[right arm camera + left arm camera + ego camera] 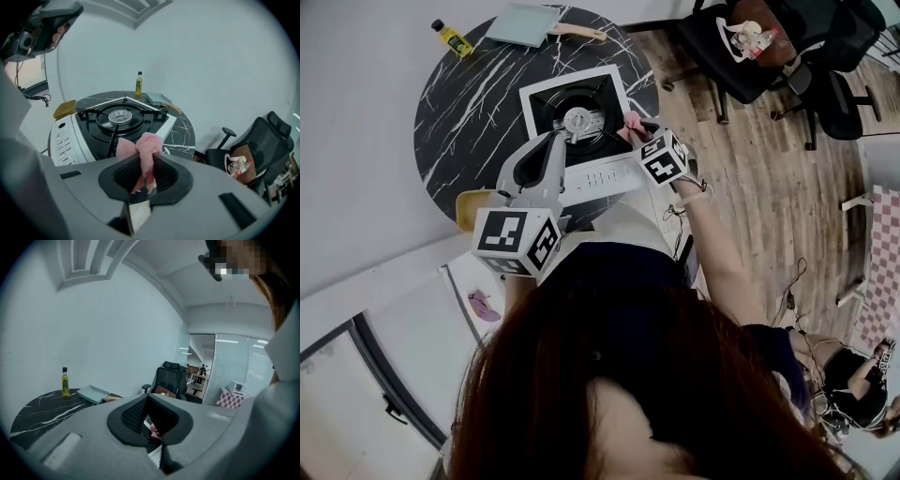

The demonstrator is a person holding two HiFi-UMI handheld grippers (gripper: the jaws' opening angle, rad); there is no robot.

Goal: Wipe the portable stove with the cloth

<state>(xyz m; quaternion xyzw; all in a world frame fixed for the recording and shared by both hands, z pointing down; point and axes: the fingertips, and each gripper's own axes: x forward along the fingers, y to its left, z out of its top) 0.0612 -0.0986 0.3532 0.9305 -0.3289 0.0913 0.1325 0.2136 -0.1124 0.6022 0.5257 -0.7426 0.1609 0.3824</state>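
A: Your right gripper [143, 163] has its jaws clamped on the bunched pink cloth [140, 146]. The wad sticks out past the tips, so that is your wiping end.

B: The white portable stove with the black top [151, 120] lies ahead of that gripper and a little to its left, on the round black marble-patterned table [464, 108]. In the head view you hold the cloth right at the stove's right-hand edge, beside the round metal burner [575, 120].

A: So I'd judge your stroke runs leftward across the black top, toward the burner and its grate arms. I can't tell whether the cloth touches the surface yet.

B: Your left gripper [555, 141] hangs over the stove's near left part. Its jaws are drawn together on nothing and its tips aim at the burner. That puts it close to the path the cloth would take.

A: Then your right hand is the one to move: it carries the cloth and is already at the stove's edge. I'd draw the left one aside first so the two don't meet over the burner.
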